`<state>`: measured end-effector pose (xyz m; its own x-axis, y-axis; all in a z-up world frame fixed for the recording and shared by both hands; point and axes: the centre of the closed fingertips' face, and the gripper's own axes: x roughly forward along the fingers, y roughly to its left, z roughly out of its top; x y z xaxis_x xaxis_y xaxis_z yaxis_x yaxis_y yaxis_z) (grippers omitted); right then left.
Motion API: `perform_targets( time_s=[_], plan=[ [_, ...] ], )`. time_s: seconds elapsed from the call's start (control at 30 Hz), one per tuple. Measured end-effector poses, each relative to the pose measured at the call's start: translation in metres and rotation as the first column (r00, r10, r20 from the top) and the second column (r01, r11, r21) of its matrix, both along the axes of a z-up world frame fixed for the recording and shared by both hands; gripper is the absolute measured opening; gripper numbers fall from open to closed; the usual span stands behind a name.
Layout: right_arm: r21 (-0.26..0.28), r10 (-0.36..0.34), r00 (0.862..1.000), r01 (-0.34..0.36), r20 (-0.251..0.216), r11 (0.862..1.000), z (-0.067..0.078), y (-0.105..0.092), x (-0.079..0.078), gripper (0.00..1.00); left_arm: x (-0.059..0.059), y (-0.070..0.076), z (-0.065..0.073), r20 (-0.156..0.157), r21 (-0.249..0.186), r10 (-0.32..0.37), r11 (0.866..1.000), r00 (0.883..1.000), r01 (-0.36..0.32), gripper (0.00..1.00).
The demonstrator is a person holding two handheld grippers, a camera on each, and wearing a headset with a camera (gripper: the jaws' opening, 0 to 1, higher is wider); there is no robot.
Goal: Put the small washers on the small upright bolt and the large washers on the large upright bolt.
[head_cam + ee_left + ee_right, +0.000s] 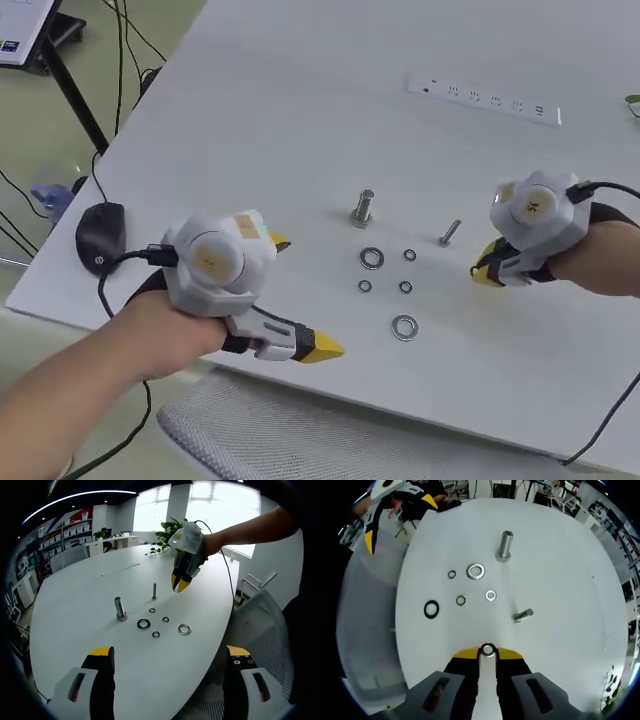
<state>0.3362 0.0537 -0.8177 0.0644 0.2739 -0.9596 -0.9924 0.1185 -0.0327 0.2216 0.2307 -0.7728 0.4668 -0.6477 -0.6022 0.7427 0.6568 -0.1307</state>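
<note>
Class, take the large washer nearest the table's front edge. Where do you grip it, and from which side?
Likely its rim, from above: the large washer lies flat on the table, too thin to pinch sideways. One jaw in the hole, one outside. The left gripper is open; the right gripper holds a small washer.

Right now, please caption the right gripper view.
Right tool grips a small washer; large bolt, small bolt, loose washers beyond.

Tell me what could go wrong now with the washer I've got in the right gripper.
The right gripper pinches the small washer only at its jaw tips, so it may slip out on the way. The small bolt is thin and looks unfixed. A nudge while threading could topple it toward the loose washers close by.
</note>
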Motion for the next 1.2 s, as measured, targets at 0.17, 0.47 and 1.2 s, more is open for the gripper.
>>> perform_targets(
  time_s=[0.17, 0.47, 1.2],
  plan=[
    [0.018, -0.005, 1.0, 0.005, 0.01, 1.0, 0.015, 0.009, 0.015, 0.12, 0.001, -0.001, 0.001, 0.0, -0.008, 0.005, 1.0, 1.0, -0.005, 0.92],
    [0.02, -0.004, 1.0, 0.003, 0.03, 1.0, 0.025, 0.022, 0.041, 0.12, 0.004, -0.001, 0.0, -0.002, -0.005, 0.005, 1.0, 1.0, -0.005, 0.94],
    [-0.025, 0.012, 1.0, -0.012, 0.007, 1.0, 0.007, 0.031, 0.056, 0.12, 0.006, 0.004, -0.008, -0.022, 0.023, -0.011, 1.0, 1.0, 0.011, 0.99]
  ],
)
